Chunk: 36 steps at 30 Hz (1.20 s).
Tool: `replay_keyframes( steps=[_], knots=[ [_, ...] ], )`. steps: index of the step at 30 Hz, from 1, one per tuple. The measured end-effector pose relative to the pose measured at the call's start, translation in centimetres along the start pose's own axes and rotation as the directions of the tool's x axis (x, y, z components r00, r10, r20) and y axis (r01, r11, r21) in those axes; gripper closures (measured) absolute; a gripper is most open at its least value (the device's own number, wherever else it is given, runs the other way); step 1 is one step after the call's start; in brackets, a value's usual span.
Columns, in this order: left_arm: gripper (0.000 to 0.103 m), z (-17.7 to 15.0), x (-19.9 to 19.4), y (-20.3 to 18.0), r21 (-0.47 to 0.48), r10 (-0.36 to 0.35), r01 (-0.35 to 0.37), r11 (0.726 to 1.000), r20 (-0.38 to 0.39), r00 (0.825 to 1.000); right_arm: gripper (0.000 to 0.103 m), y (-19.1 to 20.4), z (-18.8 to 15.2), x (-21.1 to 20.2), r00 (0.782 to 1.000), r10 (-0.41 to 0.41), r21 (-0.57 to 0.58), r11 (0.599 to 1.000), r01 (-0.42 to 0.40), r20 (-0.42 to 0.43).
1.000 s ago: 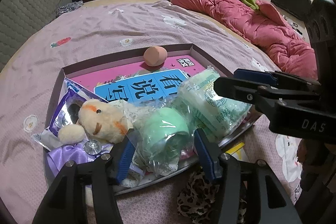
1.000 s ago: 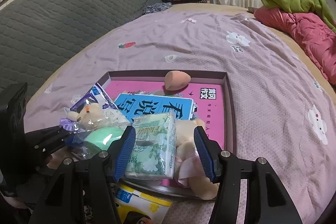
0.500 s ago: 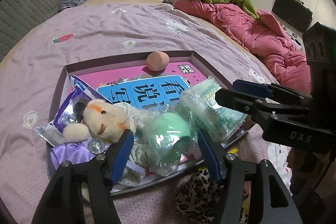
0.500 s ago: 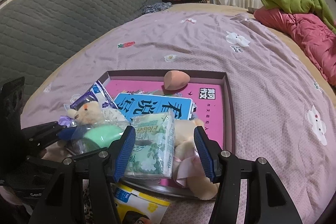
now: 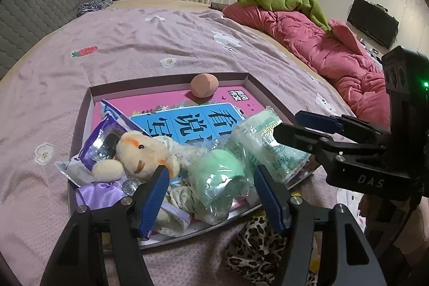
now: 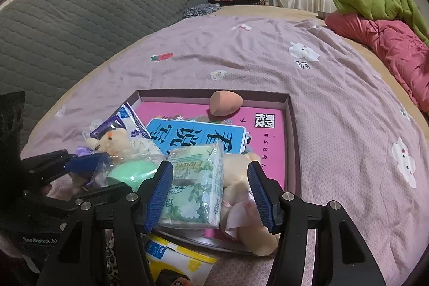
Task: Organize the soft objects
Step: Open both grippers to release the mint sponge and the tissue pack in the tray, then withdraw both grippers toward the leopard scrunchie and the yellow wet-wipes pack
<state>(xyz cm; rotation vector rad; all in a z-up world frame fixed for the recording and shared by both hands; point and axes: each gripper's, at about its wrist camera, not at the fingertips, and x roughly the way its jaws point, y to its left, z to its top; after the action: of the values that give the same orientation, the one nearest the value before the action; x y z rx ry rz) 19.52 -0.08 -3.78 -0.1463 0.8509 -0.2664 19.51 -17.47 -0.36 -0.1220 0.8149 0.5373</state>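
One shallow tray [image 5: 88, 109] is sitting on the bed [image 5: 134, 44], carrying one peach sponge [image 5: 204, 85], two plush toys, one tissue pack [image 6: 195, 186] and one green bagged roll [image 5: 219, 178]. Both hand-held grippers are angling downward at the tray's near edge. The left hand-held gripper [image 5: 210, 192] is spreading, its jaws having just been opening around the green roll without pressing it. The right hand-held gripper [image 6: 210, 195] is pinching the tissue pack and a cream plush toy [image 6: 238, 178] together.

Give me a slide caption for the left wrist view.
Open left gripper over bagged green roll in cluttered tray.
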Motion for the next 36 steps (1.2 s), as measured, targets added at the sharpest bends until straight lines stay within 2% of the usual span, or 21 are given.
replay_keyframes(
  steps=[2,4,18,28,36],
  knots=[
    [0.038,0.1,-0.2,0.1,-0.003,0.0,0.0,1.0,0.005,1.0,0.043,0.1,-0.1,0.0,1.0,-0.003,-0.003,1.0,0.003,0.002],
    [0.038,0.2,-0.6,0.2,-0.008,0.0,0.0,1.0,0.014,1.0,0.029,0.2,-0.1,0.0,1.0,-0.004,-0.005,1.0,0.004,0.003],
    [0.038,0.4,-2.6,1.2,-0.043,-0.012,0.015,0.999,0.076,0.997,0.029,0.4,0.1,-0.6,0.999,-0.019,-0.018,1.0,0.02,0.037],
    [0.037,0.1,-3.3,1.3,-0.05,0.015,-0.011,0.999,0.093,0.996,0.029,1.2,0.0,-2.0,0.996,-0.023,-0.042,0.999,0.026,0.087],
    [0.037,-0.6,-4.2,1.0,-0.044,-0.018,0.022,0.999,0.102,0.995,0.029,-0.1,-0.8,-3.8,0.992,-0.033,0.051,0.998,0.027,0.122]
  ],
)
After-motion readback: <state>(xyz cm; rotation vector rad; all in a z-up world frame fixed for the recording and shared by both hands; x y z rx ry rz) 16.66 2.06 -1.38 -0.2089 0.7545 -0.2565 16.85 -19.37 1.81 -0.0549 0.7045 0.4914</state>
